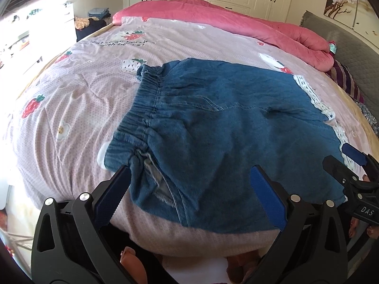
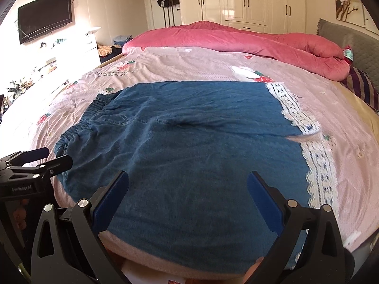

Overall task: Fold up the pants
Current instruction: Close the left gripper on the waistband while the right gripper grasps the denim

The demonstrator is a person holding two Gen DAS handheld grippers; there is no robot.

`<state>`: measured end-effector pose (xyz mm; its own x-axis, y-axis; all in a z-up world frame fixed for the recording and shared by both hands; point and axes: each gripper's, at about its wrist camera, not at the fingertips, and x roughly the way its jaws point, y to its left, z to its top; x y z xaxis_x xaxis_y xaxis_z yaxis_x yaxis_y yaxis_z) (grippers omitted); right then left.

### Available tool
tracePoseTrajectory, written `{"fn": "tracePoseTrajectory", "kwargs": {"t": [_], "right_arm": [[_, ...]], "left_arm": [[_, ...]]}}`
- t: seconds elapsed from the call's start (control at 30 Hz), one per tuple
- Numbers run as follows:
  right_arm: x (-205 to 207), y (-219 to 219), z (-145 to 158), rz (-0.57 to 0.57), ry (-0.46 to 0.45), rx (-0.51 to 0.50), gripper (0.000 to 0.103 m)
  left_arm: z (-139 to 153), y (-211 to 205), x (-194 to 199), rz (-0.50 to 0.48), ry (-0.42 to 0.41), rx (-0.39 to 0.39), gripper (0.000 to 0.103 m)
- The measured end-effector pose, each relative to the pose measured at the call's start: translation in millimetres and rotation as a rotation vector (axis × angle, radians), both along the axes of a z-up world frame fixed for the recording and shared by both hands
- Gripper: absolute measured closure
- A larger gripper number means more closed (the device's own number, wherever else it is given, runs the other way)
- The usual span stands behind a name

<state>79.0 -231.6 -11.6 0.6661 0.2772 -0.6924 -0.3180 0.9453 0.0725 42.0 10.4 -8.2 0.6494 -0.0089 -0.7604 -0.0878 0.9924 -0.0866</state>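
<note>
Blue denim pants (image 1: 213, 123) (image 2: 189, 137) with an elastic waistband (image 1: 144, 104) on the left and white lace hems (image 2: 317, 165) on the right lie spread flat on the bed. My left gripper (image 1: 191, 177) is open, hovering over the near waist corner with nothing between its fingers. My right gripper (image 2: 188, 182) is open above the near edge of the leg fabric, also holding nothing. Each gripper shows at the edge of the other's view: the right gripper (image 1: 350, 163), the left gripper (image 2: 45, 158).
The bed has a pink strawberry-print cover (image 1: 71, 99) and a rolled pink quilt (image 2: 236, 37) along the far side. A striped pillow (image 2: 364, 87) and grey headboard (image 2: 350, 37) stand on the right. A wall TV (image 2: 45, 16) and wardrobes (image 2: 248, 0) are behind.
</note>
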Motion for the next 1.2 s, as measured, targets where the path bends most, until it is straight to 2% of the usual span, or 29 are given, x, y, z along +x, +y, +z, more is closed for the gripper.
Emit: {"fn": "tracePoseTrajectory", "kwargs": {"t": [0.1, 0.27, 0.47, 0.63, 0.73, 0.8, 0.93, 1.0, 1.03, 1.2], "right_arm": [[19, 4, 0, 0.036, 0.033, 0.029, 0.004], [52, 11, 2, 0.078, 0.063, 0.063, 0.004], [94, 27, 1, 0.116, 0.061, 0.012, 0.004], [129, 42, 2, 0.16, 0.073, -0.008, 0.004], [149, 54, 2, 0.19, 0.064, -0.039, 0.004], [163, 64, 2, 0.225, 0.057, -0.063, 0.004], [194, 83, 0, 0.291, 0.062, -0.094, 0.004], [208, 92, -3, 0.311, 0.062, -0.108, 0.004], [213, 97, -4, 0.327, 0.064, -0.109, 0.004], [244, 122, -11, 0.398, 0.086, -0.125, 0.004]], "left_arm": [[0, 8, 17, 0.009, 0.003, -0.01, 0.009], [7, 28, 58, 0.016, -0.004, 0.017, 0.009], [9, 64, 116, 0.058, -0.003, 0.02, 0.009], [0, 83, 158, 0.037, 0.019, -0.012, 0.01], [-9, 86, 176, 0.006, 0.053, 0.0, 0.025], [-13, 90, 184, -0.011, 0.061, -0.013, 0.031], [-21, 92, 195, -0.045, 0.076, -0.008, 0.054], [-26, 92, 200, -0.053, 0.09, -0.003, 0.06], [-29, 93, 203, -0.052, 0.092, 0.009, 0.071], [-30, 101, 202, -0.071, 0.071, -0.006, 0.078]]}}
